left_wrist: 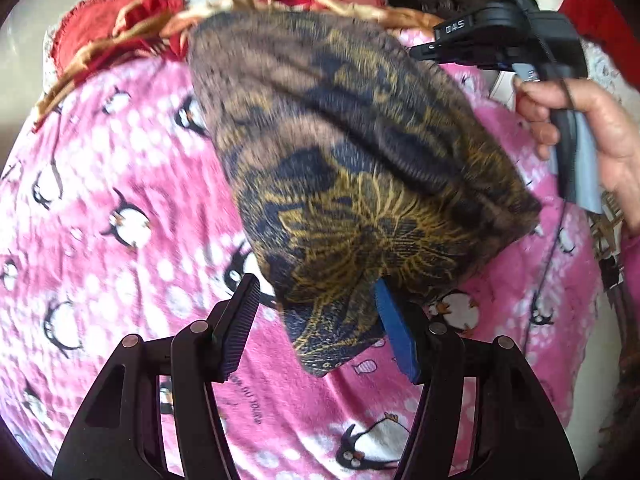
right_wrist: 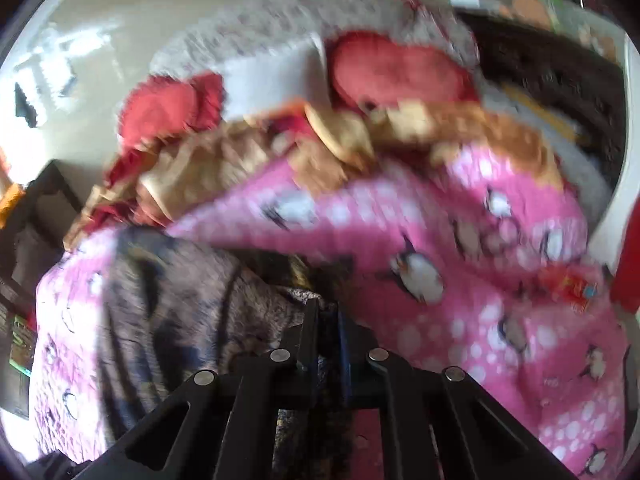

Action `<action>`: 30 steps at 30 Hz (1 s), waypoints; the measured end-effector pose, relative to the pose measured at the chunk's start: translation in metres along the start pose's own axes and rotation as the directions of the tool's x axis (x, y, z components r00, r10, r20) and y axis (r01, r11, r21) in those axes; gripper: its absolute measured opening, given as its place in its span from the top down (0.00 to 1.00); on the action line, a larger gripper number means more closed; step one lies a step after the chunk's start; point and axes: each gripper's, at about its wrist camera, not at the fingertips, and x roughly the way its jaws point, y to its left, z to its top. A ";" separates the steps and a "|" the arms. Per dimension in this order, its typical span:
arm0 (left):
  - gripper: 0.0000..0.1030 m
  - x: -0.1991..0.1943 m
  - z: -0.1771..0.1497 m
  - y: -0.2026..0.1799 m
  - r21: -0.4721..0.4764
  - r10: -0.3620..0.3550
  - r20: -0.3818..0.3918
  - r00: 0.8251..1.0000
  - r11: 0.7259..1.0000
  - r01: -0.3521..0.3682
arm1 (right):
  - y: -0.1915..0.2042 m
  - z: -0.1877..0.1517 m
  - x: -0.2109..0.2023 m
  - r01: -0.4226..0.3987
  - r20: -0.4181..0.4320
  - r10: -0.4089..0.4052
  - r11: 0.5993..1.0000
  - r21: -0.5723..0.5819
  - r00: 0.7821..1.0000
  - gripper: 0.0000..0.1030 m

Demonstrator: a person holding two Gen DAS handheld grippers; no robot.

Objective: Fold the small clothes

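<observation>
A small brown and navy garment with a gold flower print [left_wrist: 360,184] hangs in the air over a pink penguin blanket [left_wrist: 120,200]. My left gripper [left_wrist: 316,328] is open; the garment's lower corner hangs between its fingers and rests against the blue right pad. My right gripper [left_wrist: 424,50] holds the garment's upper edge at top right, with a hand on its grip. In the right wrist view the right gripper [right_wrist: 328,312] is shut on the garment [right_wrist: 180,300], which droops to the left. That view is blurred.
Red and gold clothes [left_wrist: 120,28] lie piled at the blanket's far edge, also in the right wrist view [right_wrist: 240,152]. A dark brown cloth [right_wrist: 552,92] lies at the back right. The floor [right_wrist: 120,20] shows beyond the bed on the left.
</observation>
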 end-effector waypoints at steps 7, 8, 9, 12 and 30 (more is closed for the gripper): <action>0.41 0.005 0.001 0.011 -0.014 -0.017 0.008 1.000 1.000 0.017 | -0.012 -0.031 -0.051 -0.165 0.015 0.165 0.985 0.056 0.986 0.74; 0.41 0.004 -0.001 0.011 -0.014 -0.016 0.007 1.000 1.000 0.016 | -0.008 -0.042 -0.057 -0.209 -0.010 0.209 0.977 0.046 0.978 0.73; 0.41 0.002 -0.003 0.012 -0.016 -0.016 0.007 1.000 1.000 0.016 | -0.001 -0.057 -0.064 -0.231 -0.037 0.232 0.973 0.026 0.972 0.73; 0.42 -0.008 -0.012 0.012 -0.029 -0.017 0.010 1.000 0.999 0.017 | 0.013 -0.091 -0.074 -0.273 -0.069 0.271 0.962 -0.024 0.960 0.72; 0.42 -0.033 -0.015 0.023 -0.069 -0.003 0.069 0.998 0.998 0.007 | -0.037 -0.125 -0.077 -0.316 -0.034 0.320 0.945 0.089 0.947 0.90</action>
